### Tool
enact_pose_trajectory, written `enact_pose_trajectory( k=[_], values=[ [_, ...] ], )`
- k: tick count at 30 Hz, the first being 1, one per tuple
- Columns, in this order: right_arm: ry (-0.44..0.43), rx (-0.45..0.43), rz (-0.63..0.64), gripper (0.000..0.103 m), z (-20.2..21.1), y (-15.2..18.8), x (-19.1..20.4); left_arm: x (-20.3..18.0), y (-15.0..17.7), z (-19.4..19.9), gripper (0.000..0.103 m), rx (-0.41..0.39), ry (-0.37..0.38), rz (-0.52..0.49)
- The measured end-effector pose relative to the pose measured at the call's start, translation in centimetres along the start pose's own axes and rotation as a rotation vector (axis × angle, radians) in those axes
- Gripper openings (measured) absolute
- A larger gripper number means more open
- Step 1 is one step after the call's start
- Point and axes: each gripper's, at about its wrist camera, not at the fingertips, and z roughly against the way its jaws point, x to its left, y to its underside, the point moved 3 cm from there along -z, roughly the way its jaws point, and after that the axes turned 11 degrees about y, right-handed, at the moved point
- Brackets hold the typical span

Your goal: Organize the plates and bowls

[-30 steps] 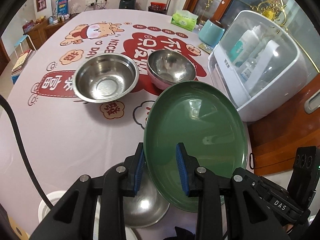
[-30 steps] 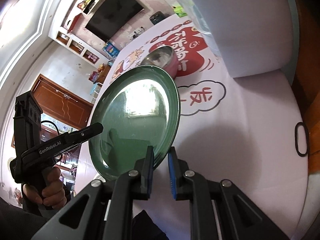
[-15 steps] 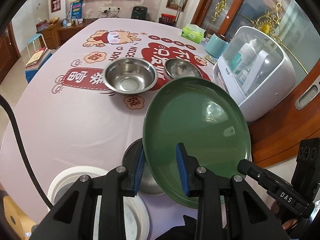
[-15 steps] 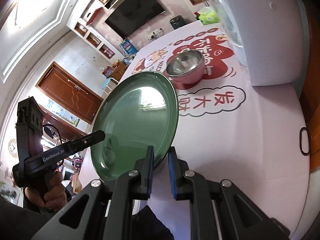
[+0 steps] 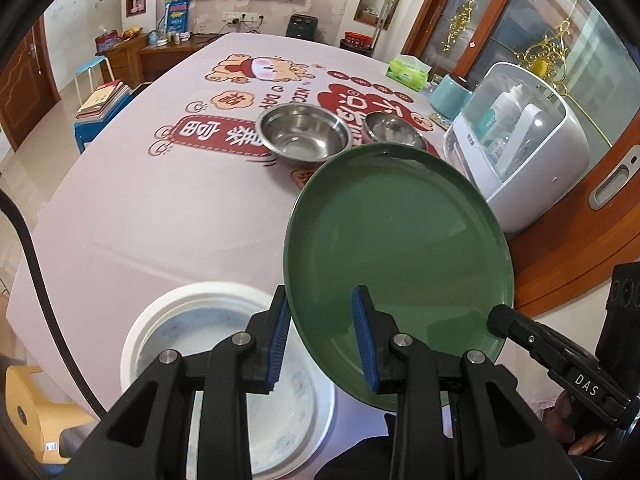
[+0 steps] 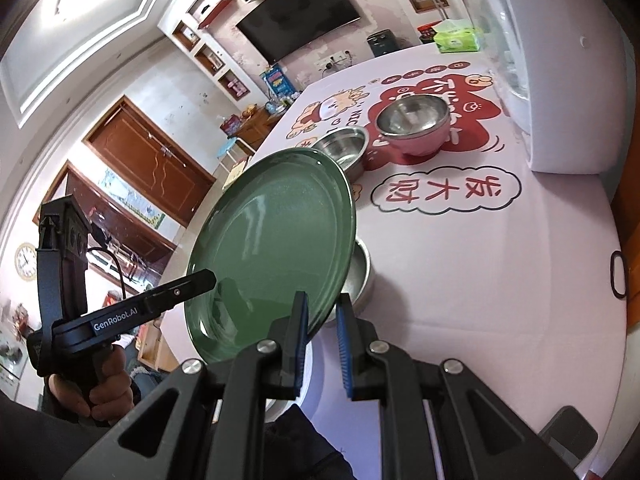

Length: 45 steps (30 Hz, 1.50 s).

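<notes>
Green plate was held tilted above the table, left gripper fingers clamped on its near rim; right gripper's tip met the rim at lower right. White plate lay below; steel bowl and pink bowl stood beyond.

Right wrist: right gripper fingers pinched the plate edge. Left gripper touched the opposite rim. A steel dish sat under the plate.
</notes>
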Motion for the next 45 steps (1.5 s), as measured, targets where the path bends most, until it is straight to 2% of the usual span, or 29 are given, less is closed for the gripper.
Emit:
enact_pose_trajectory(
  k=[21, 33, 43, 45],
  values=[
    [0.103, 0.083, 0.137, 0.016, -1.8, 5.9, 7.6, 7.2, 4.8, 2.5, 0.030, 0.108, -0.054, 0.037],
    [0.140, 0.196, 0.138, 0.017, -4.4, 9.6, 9.7, 10.5, 8.1, 1.4, 0.030, 0.193, -0.103, 0.042],
    [0.174, 0.283, 0.155, 0.019, -7.6, 12.2, 11.1, 14.4, 10.8, -1.2, 0.030, 0.275, -0.133, 0.074],
    [0.184, 0.288, 0.158, 0.019, -8.0, 12.4, 11.0, 14.6, 10.7, -1.4, 0.030, 0.261, -0.129, 0.066]
  ],
)
